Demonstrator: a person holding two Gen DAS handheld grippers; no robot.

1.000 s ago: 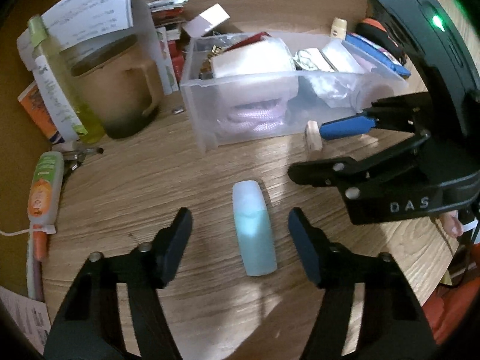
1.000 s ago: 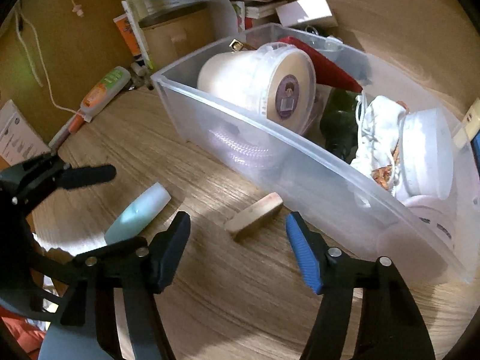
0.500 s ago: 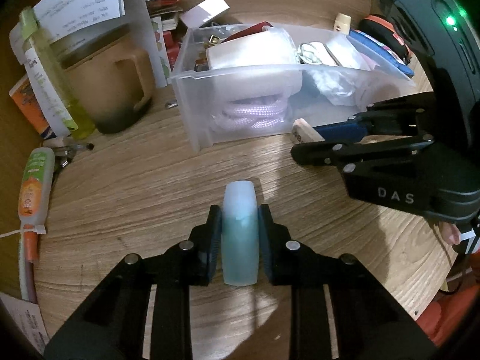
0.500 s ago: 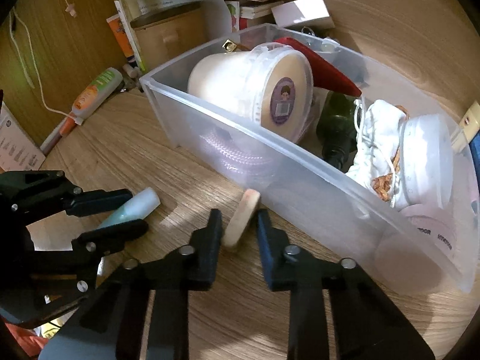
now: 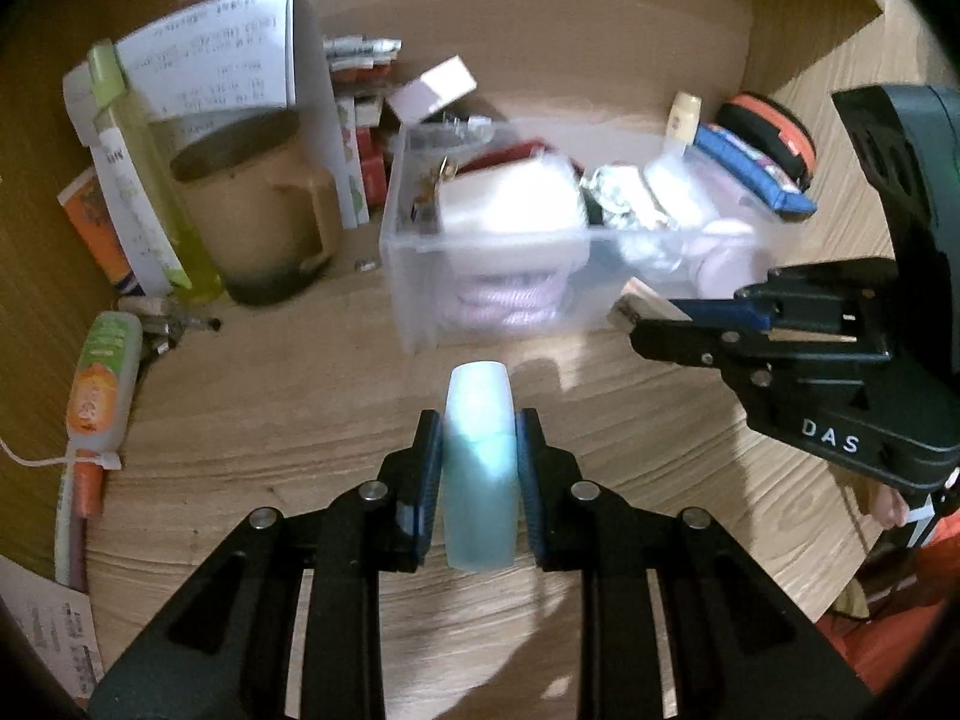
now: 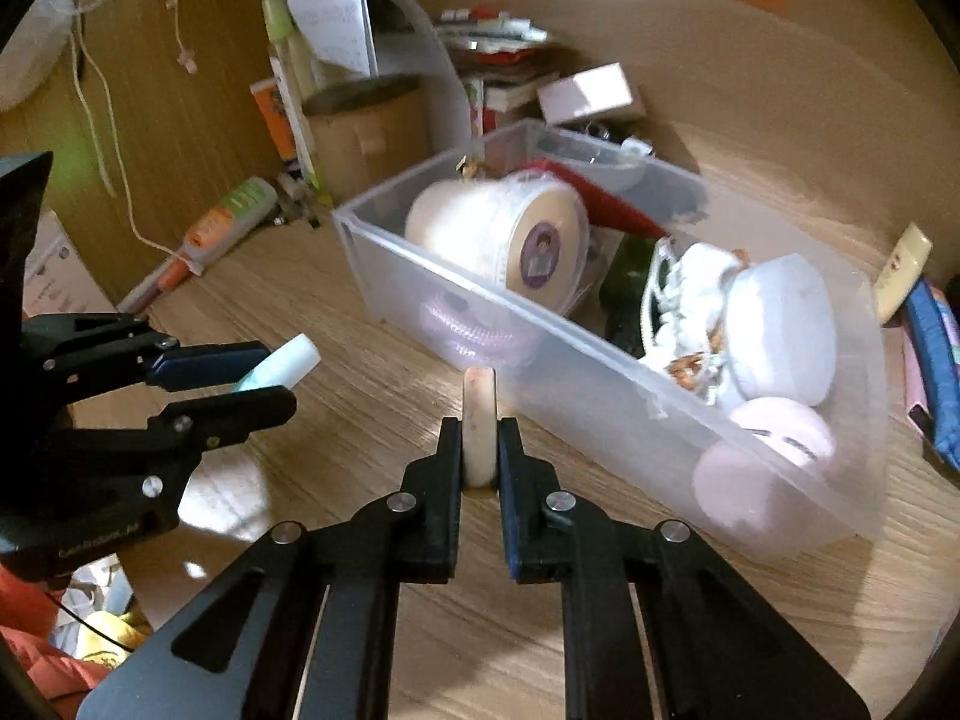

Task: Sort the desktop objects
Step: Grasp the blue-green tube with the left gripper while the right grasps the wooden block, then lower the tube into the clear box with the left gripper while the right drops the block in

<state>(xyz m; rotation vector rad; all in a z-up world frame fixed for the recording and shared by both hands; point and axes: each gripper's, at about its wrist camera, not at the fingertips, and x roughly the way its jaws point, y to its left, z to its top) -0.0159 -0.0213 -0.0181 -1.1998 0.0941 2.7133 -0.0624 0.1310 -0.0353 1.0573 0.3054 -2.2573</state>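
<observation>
Far left in the left wrist view, an orange-and-green tube (image 5: 99,384) lies flat on the wooden desk (image 5: 288,420), its red cap end toward the camera. Behind it a yellow-green bottle (image 5: 150,180) leans against a tan mug (image 5: 258,222) with a printed sheet (image 5: 216,60) propped above.

At the centre, the left gripper (image 5: 480,468) has its jaws pinching a pale teal tube (image 5: 480,462) by its long sides; the frosted cap end points ahead, toward the clear plastic bin (image 5: 408,276). In the right wrist view the same tube (image 6: 282,363) shows between the left gripper's (image 6: 240,372) blue-padded fingers, raised off the desk (image 6: 360,372).

The bin stands just past the tube and holds a white tub (image 5: 516,198), pink coiled cord (image 5: 510,300) under it, and crumpled white items further right. From the right wrist view the tub (image 6: 498,234) lies on its side with a round sticker facing out, next to a white knotted cloth (image 6: 690,294) and round pale containers (image 6: 780,324).

Right of centre, the right gripper (image 6: 480,456) has its jaws closed on a thin beige disc (image 6: 479,420), held on edge just before the bin's (image 6: 600,372) front wall. In the left wrist view that gripper (image 5: 654,324) enters from the right, with the disc (image 5: 627,306) at its tips.

Far right, beyond the bin, lie a blue pouch (image 5: 756,168) and an orange-rimmed black case (image 5: 774,132).
</observation>
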